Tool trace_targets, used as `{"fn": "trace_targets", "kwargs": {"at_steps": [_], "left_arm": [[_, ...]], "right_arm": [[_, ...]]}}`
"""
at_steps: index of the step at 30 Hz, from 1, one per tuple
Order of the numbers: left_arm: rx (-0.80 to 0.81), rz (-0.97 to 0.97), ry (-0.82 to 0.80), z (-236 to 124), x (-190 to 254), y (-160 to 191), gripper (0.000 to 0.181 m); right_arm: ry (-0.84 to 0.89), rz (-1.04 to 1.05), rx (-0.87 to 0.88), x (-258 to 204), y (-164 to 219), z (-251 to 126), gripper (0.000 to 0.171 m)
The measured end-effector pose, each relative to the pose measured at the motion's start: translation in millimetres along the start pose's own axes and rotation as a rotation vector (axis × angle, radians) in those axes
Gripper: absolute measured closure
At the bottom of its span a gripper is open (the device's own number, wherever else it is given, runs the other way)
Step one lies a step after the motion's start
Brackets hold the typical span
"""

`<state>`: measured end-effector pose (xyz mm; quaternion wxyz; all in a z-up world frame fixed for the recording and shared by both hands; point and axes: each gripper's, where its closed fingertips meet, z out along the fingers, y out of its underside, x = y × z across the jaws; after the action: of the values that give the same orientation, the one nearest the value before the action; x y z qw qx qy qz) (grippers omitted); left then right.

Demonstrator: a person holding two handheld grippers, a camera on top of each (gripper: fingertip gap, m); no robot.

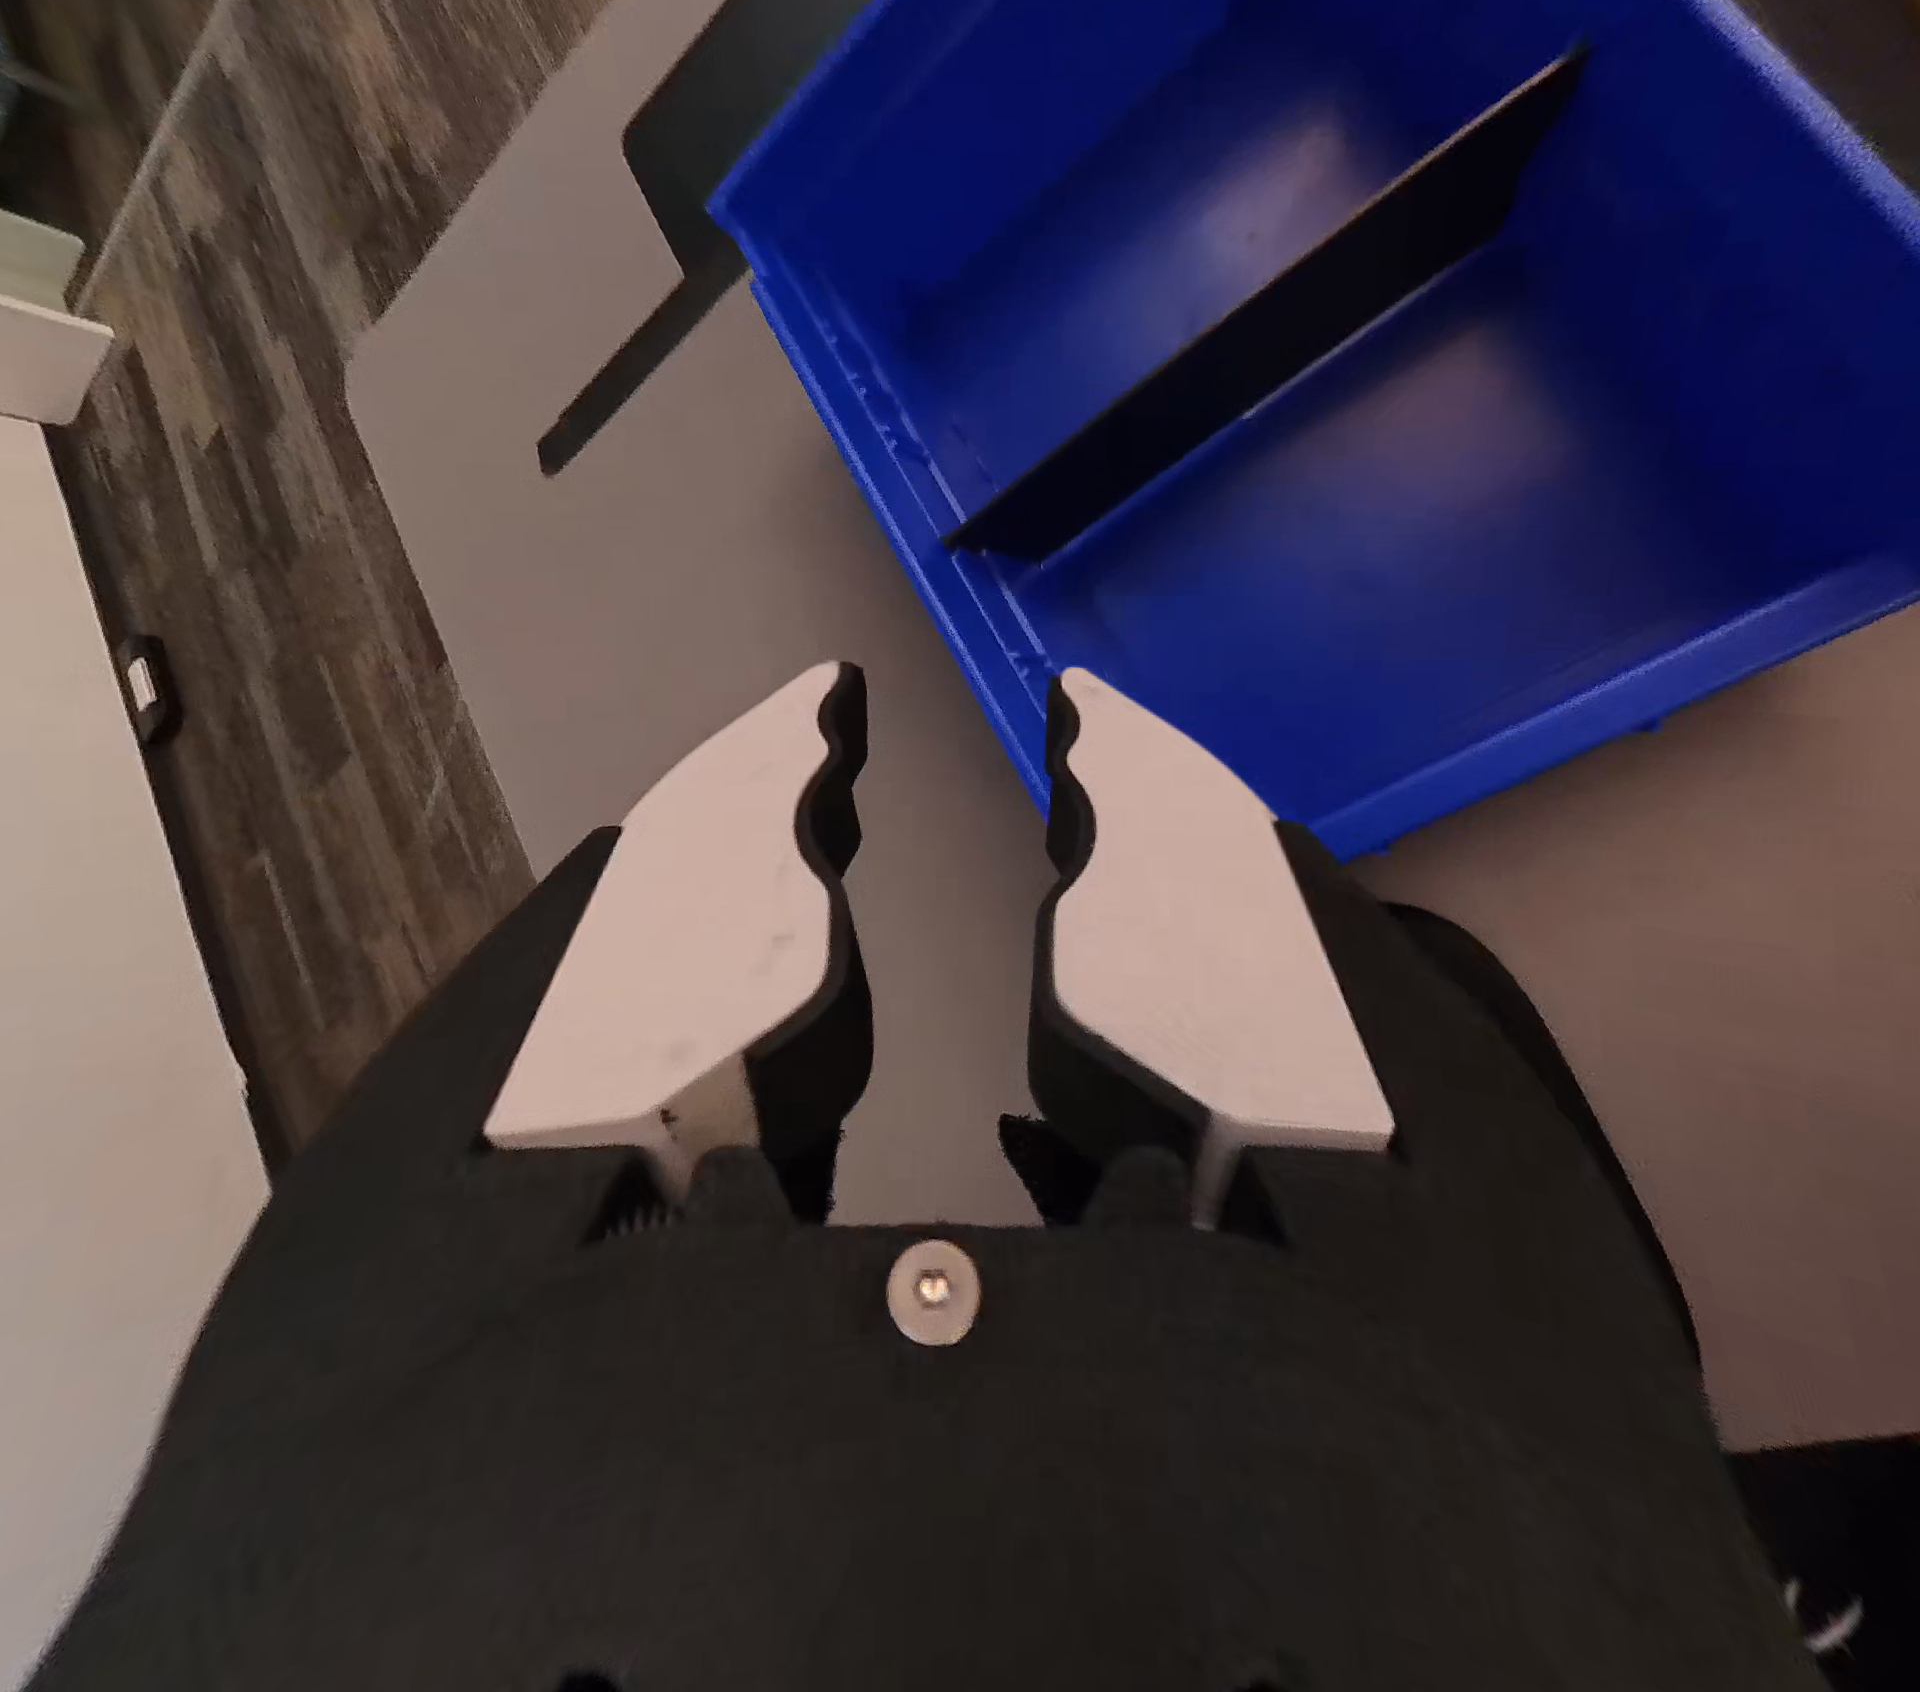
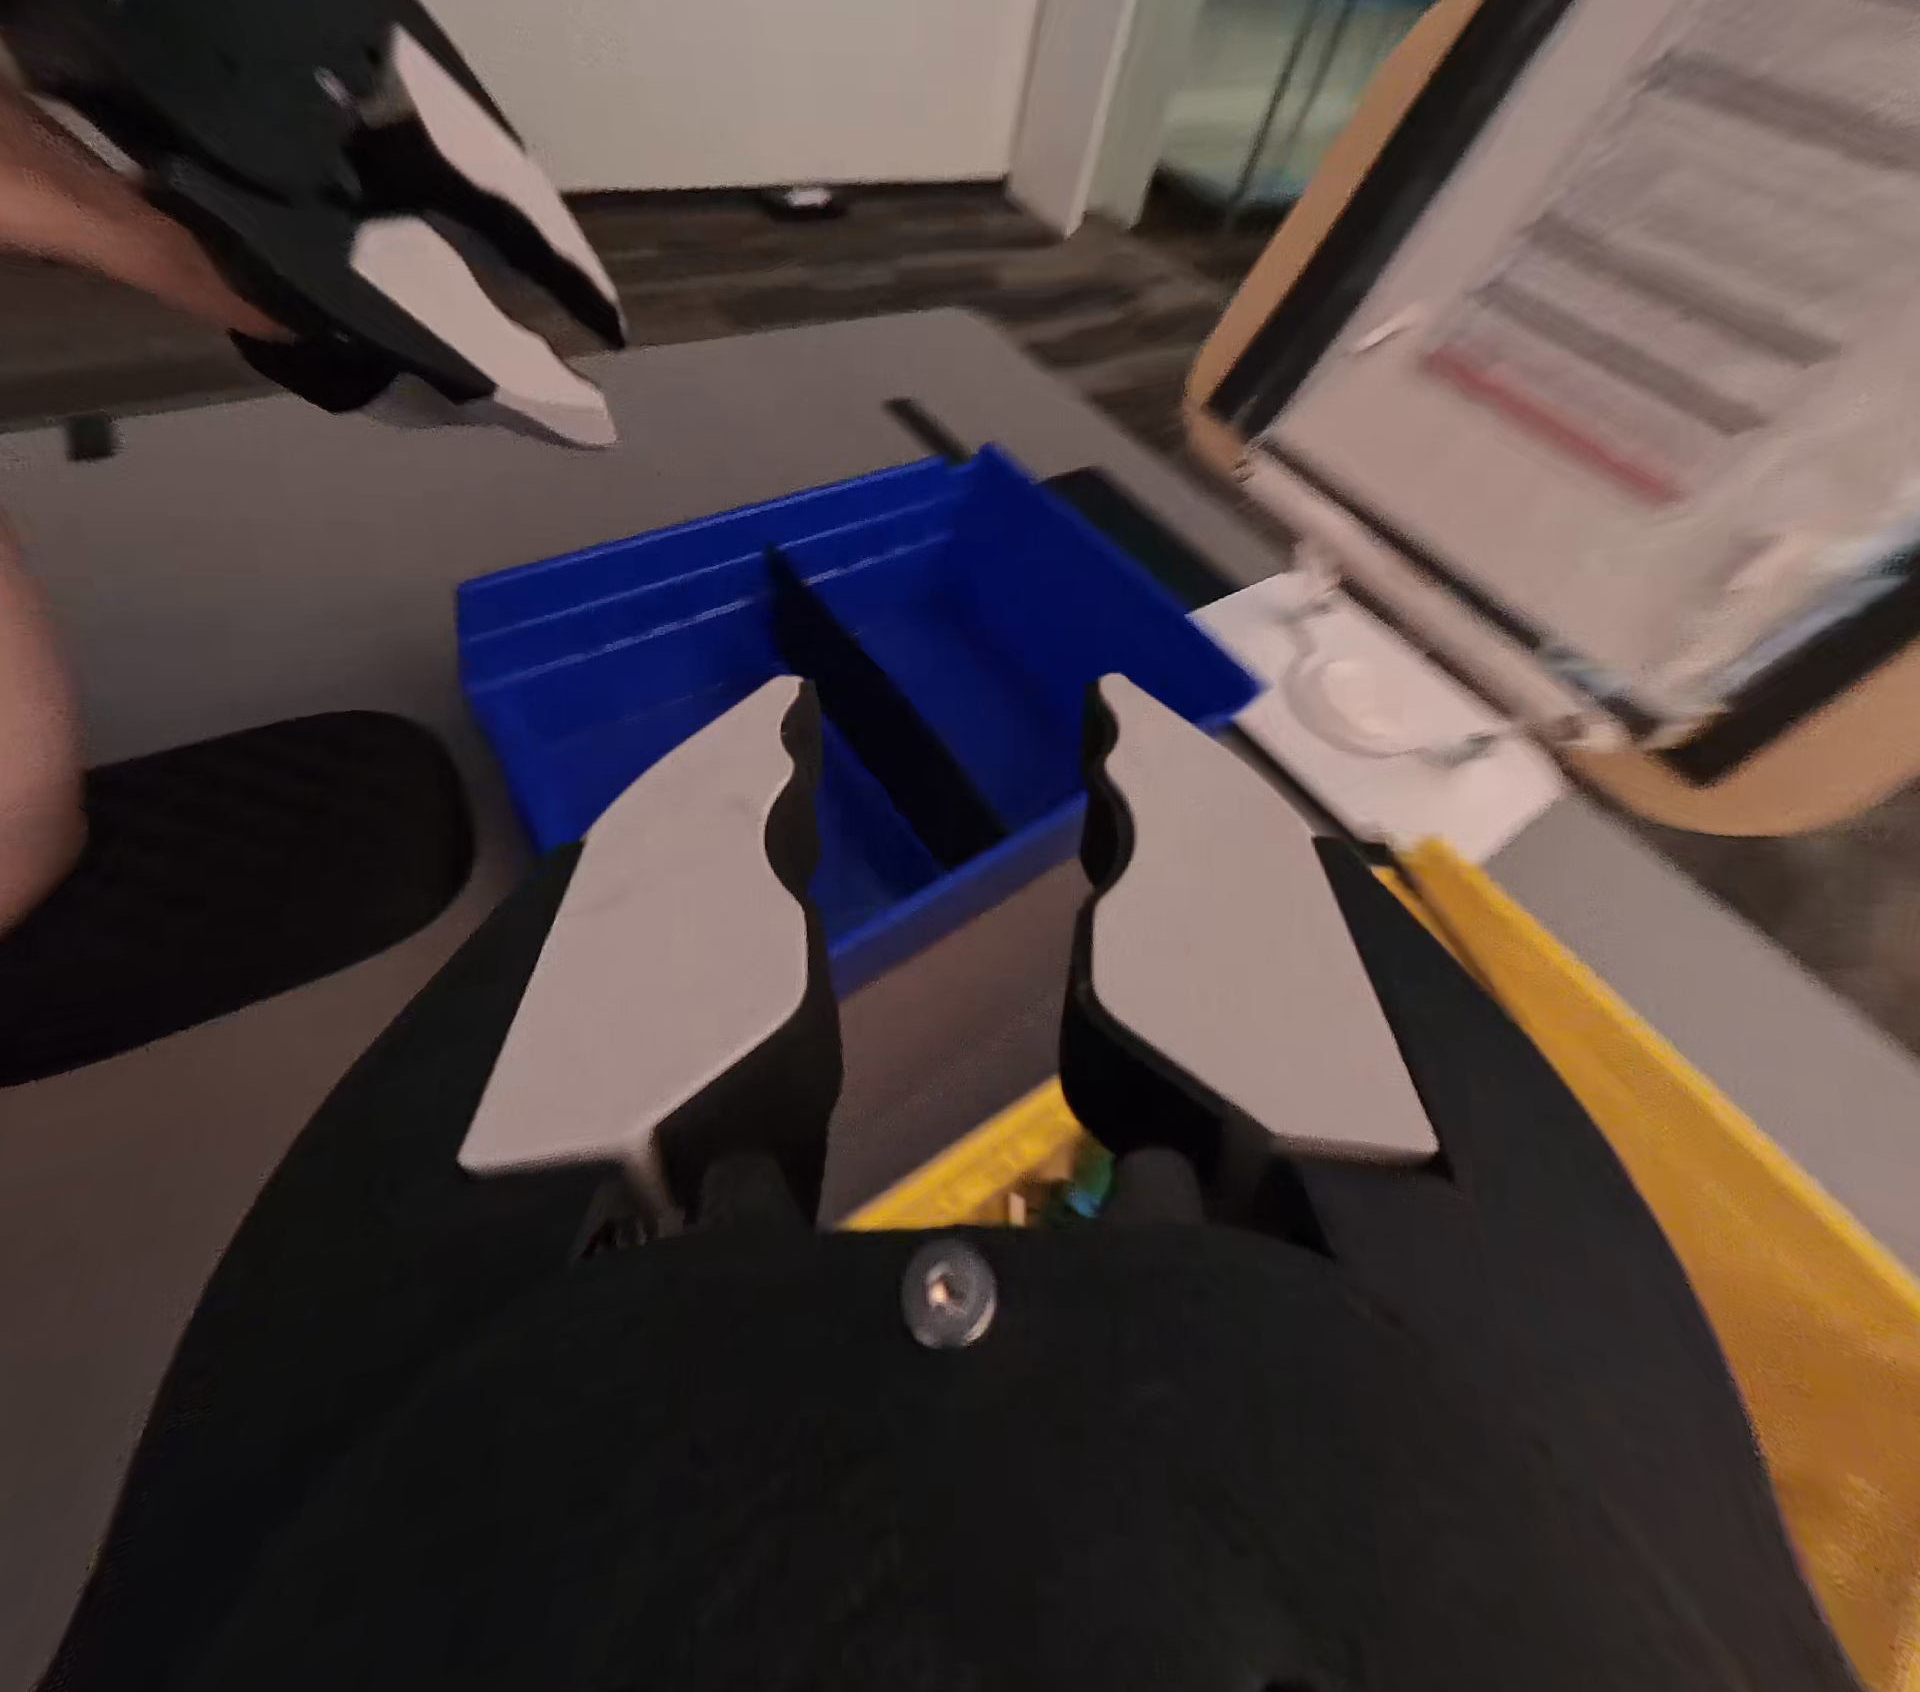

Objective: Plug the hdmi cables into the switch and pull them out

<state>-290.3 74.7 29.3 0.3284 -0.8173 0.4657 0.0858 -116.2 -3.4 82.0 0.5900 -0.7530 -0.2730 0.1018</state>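
Left gripper (image 1: 956,686) spread, holding nothing, hovering over grey table (image 1: 665,603) beside blue bin (image 1: 1714,354), both compartments bare. Right gripper (image 2: 945,697) likewise spread, unladen, above yellow bin (image 2: 1621,1123). No HDMI cables or switch visible anywhere. Risk: blurred views, groping blind, clipping a bin wall.

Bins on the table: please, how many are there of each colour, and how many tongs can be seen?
Blue bin, with a black divider: 1
Yellow bin, only partly in view: 1
Tongs: 2, the left tongs and the right tongs, both open and holding nothing
Total: 4
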Motion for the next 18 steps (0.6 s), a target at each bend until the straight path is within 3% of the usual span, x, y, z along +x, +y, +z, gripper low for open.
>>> {"fn": "trace_targets", "kwargs": {"at_steps": [1, 5, 9, 14, 18], "left_arm": [[0.017, 0.004, -0.007, -2.2, -1.0, -2.4, 0.148], [0.055, 0.018, -0.01, -9.5, 0.1, -5.6, 0.148], [0.085, 0.04, -0.004, -15.4, 3.2, -8.9, 0.149], [0.124, 0.052, 0.012, -20.8, 4.8, -12.0, 0.149], [0.146, 0.047, 0.022, -22.4, 3.2, -13.5, 0.149]], "right_arm": [[-0.045, 0.034, -0.065, -4.8, 10.6, 22.3, 0.122], [-0.195, 0.214, -0.527, -11.6, 78.3, 83.0, 0.121], [-0.115, 0.292, -0.866, 5.1, 129.9, 88.8, 0.118], [-0.088, 0.546, -0.962, -8.1, 145.5, 95.5, 0.114], [0.008, 0.645, -1.02, -3.6, 165.2, 105.4, 0.126]]}}
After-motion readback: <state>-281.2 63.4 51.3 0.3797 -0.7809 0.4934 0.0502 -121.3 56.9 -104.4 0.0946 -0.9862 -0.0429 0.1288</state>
